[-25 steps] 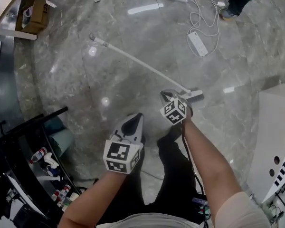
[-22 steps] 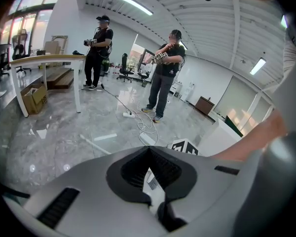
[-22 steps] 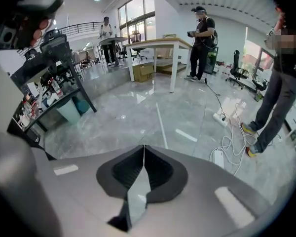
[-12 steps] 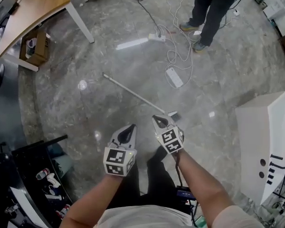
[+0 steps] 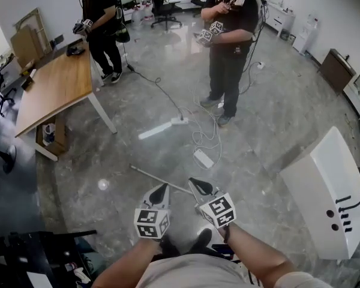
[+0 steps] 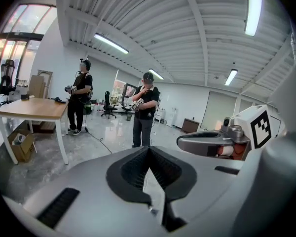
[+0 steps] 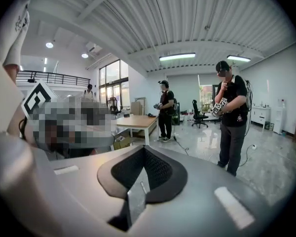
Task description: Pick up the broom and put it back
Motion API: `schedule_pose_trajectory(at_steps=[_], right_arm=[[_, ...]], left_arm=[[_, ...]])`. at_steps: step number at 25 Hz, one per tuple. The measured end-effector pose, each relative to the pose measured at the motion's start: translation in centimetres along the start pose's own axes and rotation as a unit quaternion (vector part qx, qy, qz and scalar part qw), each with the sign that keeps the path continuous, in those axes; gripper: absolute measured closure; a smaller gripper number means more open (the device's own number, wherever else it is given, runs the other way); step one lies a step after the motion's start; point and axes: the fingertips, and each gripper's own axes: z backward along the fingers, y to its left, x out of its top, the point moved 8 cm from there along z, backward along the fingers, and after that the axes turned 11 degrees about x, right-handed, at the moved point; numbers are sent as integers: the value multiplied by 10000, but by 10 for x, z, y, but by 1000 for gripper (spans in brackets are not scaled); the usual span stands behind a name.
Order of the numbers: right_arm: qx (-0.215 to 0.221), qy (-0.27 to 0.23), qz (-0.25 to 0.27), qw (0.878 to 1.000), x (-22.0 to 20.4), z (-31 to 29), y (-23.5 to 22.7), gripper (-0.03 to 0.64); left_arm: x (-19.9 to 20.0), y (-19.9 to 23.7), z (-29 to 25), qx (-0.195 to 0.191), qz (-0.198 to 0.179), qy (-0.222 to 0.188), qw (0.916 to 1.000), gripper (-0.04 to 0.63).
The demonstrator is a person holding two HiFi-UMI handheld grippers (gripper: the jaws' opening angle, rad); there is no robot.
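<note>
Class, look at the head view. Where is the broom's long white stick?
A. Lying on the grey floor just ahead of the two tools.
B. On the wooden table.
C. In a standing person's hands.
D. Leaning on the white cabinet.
A: the broom lies flat on the floor, its near end by the right tool.

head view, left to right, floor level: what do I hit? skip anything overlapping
wooden table → left gripper → right gripper → white cabinet. The broom handle is left out because it overlaps the left gripper.
</note>
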Motion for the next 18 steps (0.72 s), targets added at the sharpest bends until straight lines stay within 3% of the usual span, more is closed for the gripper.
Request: schedule_pose_trajectory(at_steps=[9, 18], right_arm=[[-117, -758, 589, 9953, 86, 53, 38, 617], [-168, -1021, 720, 9920, 104, 71, 45, 617]], left_arm=[[87, -42, 45, -164, -266, -965, 9948, 591], [96, -59, 59, -200, -410, -1127, 9926, 591]])
